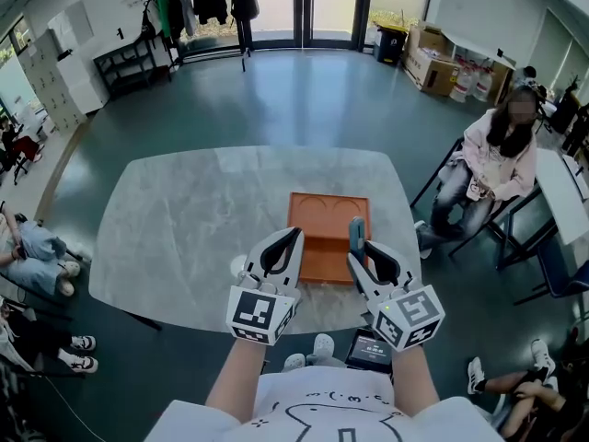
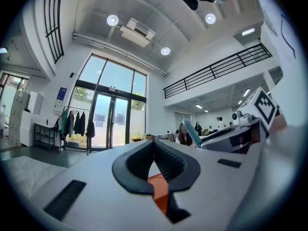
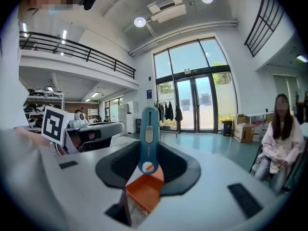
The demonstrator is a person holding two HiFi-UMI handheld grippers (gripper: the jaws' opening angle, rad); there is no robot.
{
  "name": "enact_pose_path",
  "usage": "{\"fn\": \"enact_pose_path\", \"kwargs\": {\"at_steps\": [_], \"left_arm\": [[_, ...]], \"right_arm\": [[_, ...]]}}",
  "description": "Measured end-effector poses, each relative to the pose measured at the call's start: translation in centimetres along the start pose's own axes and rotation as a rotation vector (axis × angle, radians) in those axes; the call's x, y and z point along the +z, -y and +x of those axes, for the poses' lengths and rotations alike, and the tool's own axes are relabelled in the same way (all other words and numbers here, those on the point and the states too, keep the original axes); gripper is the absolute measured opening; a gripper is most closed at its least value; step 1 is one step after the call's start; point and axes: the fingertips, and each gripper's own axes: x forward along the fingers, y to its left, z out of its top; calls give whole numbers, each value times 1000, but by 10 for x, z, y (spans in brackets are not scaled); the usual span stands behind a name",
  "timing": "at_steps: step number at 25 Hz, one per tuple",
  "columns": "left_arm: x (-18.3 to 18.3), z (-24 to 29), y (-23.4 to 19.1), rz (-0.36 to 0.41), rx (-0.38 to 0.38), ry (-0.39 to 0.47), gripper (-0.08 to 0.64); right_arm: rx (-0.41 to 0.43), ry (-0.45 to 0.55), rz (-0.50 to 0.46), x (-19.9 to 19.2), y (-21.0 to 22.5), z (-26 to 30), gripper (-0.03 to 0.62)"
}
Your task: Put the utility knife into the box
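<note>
Room for moving is wide on the bench [image 1: 184, 219]: its pale marble top stretches to the left of and beyond the orange box [image 1: 317, 219], which sits toward the near right part. The bench's rounded near edge runs just under both claws, and its right edge lies close to a seated person [image 1: 497, 168] beside it. Dark green floor [image 1: 304, 109] surrounds the bench.

The left claw [image 1: 295, 233] has its tips together with nothing between them and hovers at the box's near left corner. The right claw [image 1: 362, 247] is partly apart and clamped on the utility knife [image 1: 356, 231], its dark pads pressing the handle from both sides.

The knife stands upright in that grip, over the right side of the box near its right wall. Its handle is teal, with a pale slider on the face and a round orange-and-white mark at the lower end. Whether that end touches the box cannot be told.
</note>
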Motion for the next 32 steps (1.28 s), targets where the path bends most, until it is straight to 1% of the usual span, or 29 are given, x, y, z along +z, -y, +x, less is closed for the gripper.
{"fn": "enact_pose_path", "kwargs": {"at_steps": [3, 8, 11, 16, 21, 26, 32], "left_arm": [[-3, 11, -2, 2, 12, -2, 15], [-23, 22, -3, -1, 38, -11, 15], [-34, 29, -7, -3, 52, -22, 15], [-36, 37, -17, -9, 84, -45, 15], [-43, 38, -34, -18, 117, -65, 15], [-49, 42, -39, -33, 135, -79, 15], [-56, 45, -42, -40, 154, -92, 15]], "right_arm": [[21, -19, -8, -3, 11, 9, 132], [67, -72, -16, -24, 25, 20, 132], [94, -121, -21, -37, 33, 32, 132], [145, -219, -25, -50, 43, 49, 132], [209, -348, -62, -75, 40, 68, 132], [278, -509, -113, -108, 39, 77, 132], [346, -684, -116, -148, 40, 82, 133]]}}
